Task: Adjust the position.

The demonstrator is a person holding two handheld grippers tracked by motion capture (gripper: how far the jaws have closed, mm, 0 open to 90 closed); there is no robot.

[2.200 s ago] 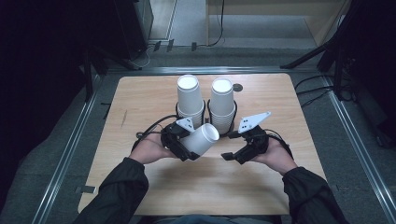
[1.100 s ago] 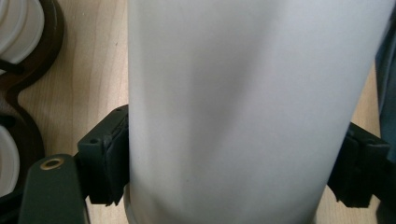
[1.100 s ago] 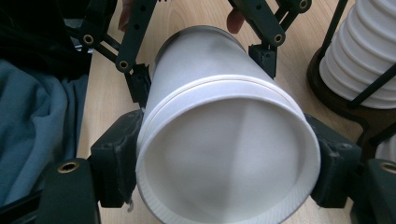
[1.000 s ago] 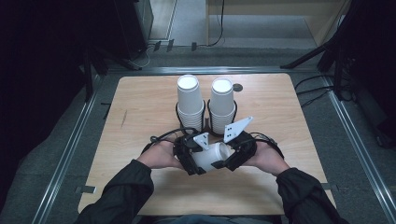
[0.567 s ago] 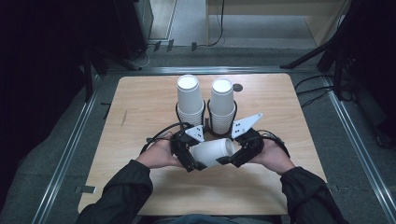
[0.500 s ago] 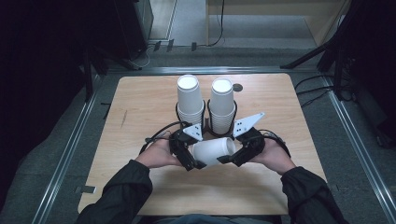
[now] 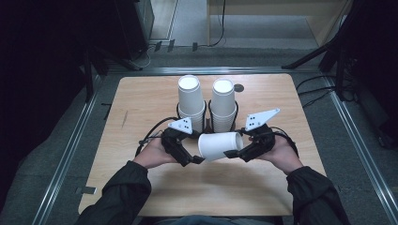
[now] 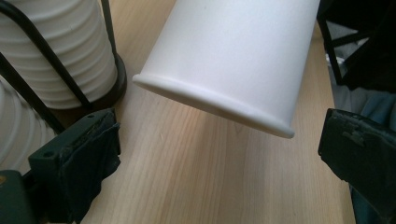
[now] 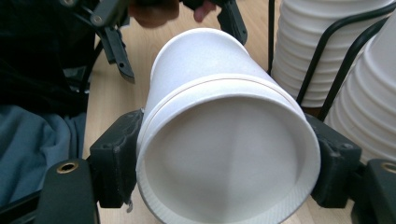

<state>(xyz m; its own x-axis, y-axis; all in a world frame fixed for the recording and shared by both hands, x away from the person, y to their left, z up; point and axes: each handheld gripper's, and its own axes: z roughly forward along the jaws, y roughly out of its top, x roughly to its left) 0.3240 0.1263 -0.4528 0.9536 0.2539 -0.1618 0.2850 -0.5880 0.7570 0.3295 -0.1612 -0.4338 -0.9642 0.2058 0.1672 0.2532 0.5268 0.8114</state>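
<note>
We see the right gripper [image 7: 234, 153] clamped on the base end of a white paper cup [image 7: 219, 146], held sideways. The left gripper [image 7: 197, 159] has just been opening; its jaws stand wide, clear of the cup's rim.

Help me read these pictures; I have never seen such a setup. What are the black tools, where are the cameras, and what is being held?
A person at a wooden table holds a hand-worked two-jaw gripper in each hand. One camera looks down from above; one rides on each gripper, looking along its jaws. Two stacks of white paper cups stand in black wire holders at the far side. The right gripper clamps a single paper cup, lying sideways above the table, near its base. The left gripper has just opened; its jaws stand apart on either side of the cup's rim without touching.
</note>
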